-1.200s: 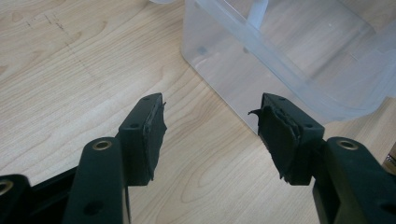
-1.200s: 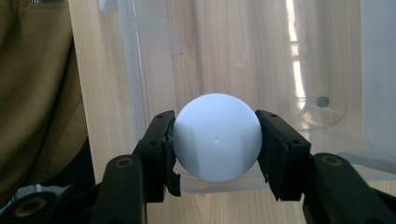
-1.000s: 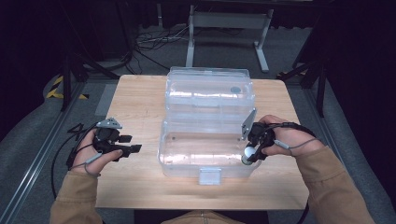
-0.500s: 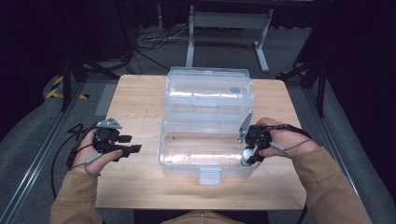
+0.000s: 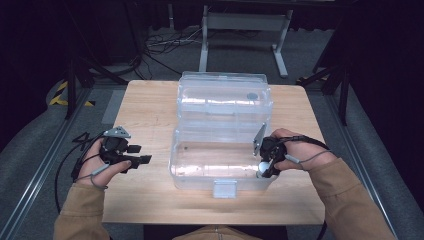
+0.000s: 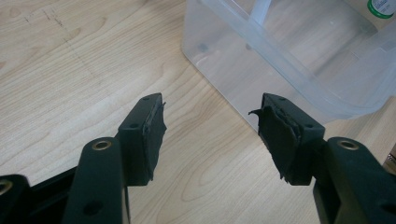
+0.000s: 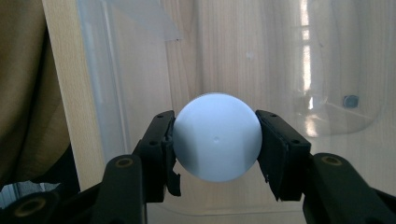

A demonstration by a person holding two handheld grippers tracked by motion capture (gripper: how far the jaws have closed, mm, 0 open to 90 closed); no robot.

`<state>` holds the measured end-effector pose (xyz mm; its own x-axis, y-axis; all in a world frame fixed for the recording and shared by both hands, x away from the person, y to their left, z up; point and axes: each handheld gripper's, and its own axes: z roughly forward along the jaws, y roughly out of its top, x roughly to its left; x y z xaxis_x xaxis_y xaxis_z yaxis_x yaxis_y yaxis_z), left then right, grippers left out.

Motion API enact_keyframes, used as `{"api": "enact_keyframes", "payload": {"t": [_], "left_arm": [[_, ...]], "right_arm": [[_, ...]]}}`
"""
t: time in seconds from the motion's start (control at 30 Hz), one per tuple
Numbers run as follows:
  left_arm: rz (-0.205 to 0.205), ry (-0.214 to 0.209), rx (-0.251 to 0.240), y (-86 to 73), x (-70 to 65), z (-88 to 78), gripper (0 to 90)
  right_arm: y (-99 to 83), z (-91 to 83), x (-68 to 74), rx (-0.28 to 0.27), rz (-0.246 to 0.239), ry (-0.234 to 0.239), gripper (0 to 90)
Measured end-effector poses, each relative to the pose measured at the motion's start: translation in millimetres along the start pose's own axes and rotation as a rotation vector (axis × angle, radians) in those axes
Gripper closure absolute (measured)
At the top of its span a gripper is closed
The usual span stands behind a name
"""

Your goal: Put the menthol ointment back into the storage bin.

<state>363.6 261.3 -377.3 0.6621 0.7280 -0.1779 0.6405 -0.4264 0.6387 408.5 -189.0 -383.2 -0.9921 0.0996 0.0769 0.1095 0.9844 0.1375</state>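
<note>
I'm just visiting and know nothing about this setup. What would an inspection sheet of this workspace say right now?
Surface: light wooden table, bare around the box.
Job's things: clear plastic box with its lid swung open behind it; white ball held over the box's right end.
Clutter: nothing seen on the table.
Grippers: right gripper shut on the white ball; left gripper open, holding nothing, over the wood beside the box.
Cables: a black cable trails from the left gripper; loose cables lie on the floor beyond the table.
Surroundings: dark room, grey floor, a metal stand behind the table, yellow-black tape at left.
</note>
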Motion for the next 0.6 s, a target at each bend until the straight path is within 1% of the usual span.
{"api": "enact_keyframes", "payload": {"t": [0.13,0.2,0.33,0.37,0.4,0.47,0.53,0.6], "left_arm": [[0.003,0.001,0.000,0.0,0.3,-0.1,41.2],[-0.007,-0.001,0.002,-0.3,-0.2,-0.1,41.2],[-0.005,-0.004,0.005,-0.5,-0.1,0.1,41.0],[-0.006,-0.004,0.006,-0.5,0.0,0.2,41.0],[-0.005,-0.004,0.006,-0.5,0.1,0.2,41.0],[-0.006,-0.004,0.006,-0.5,0.1,0.2,40.9],[-0.006,-0.005,0.005,-0.6,0.0,0.5,40.9],[-0.004,-0.005,0.007,-0.5,0.3,0.7,40.8]], "right_arm": [[1.1,3.1,-0.8,0.018,-0.005,0.004,50.2],[1.3,4.8,-0.9,0.018,-0.005,0.007,50.2],[1.8,8.7,-1.7,0.020,-0.007,0.011,50.2],[2.1,8.9,-1.8,0.030,-0.007,0.010,50.2],[2.0,10.1,-1.7,0.025,-0.004,0.008,50.2],[2.2,11.2,-3.0,0.032,-0.012,0.011,50.2],[2.2,13.1,-2.8,0.031,-0.004,0.012,50.2],[2.7,14.1,-3.6,0.042,-0.007,0.014,50.2]]}}
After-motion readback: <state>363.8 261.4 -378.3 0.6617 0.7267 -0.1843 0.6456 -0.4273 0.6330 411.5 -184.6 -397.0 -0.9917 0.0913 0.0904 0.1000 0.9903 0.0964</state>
